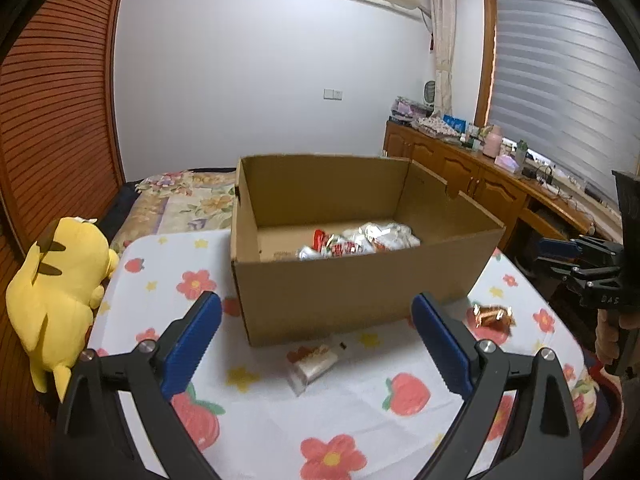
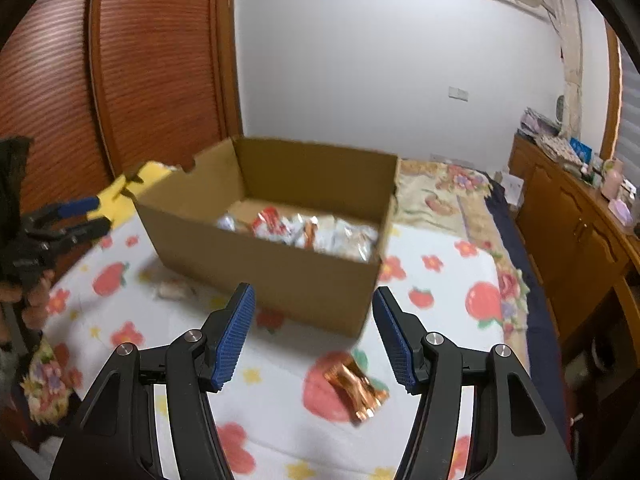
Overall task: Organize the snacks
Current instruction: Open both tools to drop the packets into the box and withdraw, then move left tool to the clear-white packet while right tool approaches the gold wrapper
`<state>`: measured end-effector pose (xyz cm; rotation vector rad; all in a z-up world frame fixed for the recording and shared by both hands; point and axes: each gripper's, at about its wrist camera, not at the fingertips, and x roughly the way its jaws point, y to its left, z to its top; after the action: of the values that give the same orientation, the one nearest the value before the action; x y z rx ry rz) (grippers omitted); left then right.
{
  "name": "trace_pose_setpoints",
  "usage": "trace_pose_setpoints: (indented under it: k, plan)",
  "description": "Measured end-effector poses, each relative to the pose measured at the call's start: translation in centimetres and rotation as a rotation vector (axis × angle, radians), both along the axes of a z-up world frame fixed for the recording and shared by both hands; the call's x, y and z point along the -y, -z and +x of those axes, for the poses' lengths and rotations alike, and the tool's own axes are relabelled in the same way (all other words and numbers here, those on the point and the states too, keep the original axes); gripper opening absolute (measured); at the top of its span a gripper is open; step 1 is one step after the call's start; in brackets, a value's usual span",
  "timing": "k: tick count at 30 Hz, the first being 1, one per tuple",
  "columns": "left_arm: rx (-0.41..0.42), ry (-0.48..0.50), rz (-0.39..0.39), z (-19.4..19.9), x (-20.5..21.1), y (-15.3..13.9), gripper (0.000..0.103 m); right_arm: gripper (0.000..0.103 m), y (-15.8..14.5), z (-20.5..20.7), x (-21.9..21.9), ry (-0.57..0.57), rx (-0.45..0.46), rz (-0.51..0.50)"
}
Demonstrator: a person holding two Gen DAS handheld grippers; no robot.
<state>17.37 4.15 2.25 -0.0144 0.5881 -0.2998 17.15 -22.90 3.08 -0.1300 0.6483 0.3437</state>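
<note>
**Two loose snacks left, both grippers empty**

In the left wrist view, we see the left gripper (image 1: 316, 344) with its jaws spread wide and nothing between the blue pads. Just past them, on the flowered cloth (image 1: 360, 400), lies a pale wrapped snack (image 1: 310, 364) close to the near wall of the cardboard box (image 1: 352, 292). Inside the box a heap of snack packets (image 1: 356, 242) sits against the right half of the floor. A copper-foil snack (image 1: 492, 316) lies on the cloth beside the box's right front corner. We judge this the pickup step: the left gripper needs to come down over the pale snack, close on it, then lift it over the box wall. (The yellow plush toy (image 1: 60, 292) at the cloth's left edge plays no part in this.)

In the right wrist view, the right gripper (image 2: 314, 334) stands partly open and empty, with the copper-foil snack (image 2: 356, 386) on the cloth just below and between its fingers, not touched. Its next move looks the same: lower, close, carry to the box (image 2: 272, 268).

Hard to read: both loose snacks are blurred, so their labels and exact shape escape us, and the pale snack (image 2: 172, 290) is only a smear here. The packets in the box (image 2: 304, 230) overlap, so we cannot count them.
</note>
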Motion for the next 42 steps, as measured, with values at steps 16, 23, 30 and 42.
trace_pose_setpoints:
  k: [16, 23, 30, 42]
  plan:
    - [-0.111, 0.030, 0.017, -0.4, 1.1, 5.8, 0.096, 0.062, 9.2, 2.9, 3.0, 0.060, -0.190, -0.070]
    - [-0.139, 0.021, 0.013, 0.2, 0.6, 6.8, 0.096, 0.062, 10.6, 3.7, 3.1, 0.052, -0.234, -0.081]
    - [-0.171, 0.035, 0.024, 1.2, 0.6, 7.9, 0.096, 0.048, 11.4, 3.6, 3.0, 0.036, -0.248, -0.098]
    - [-0.165, 0.136, 0.130, 1.9, 2.4, 7.8, 0.086, 0.038, 11.5, 3.6, 3.3, 0.043, -0.226, -0.083]
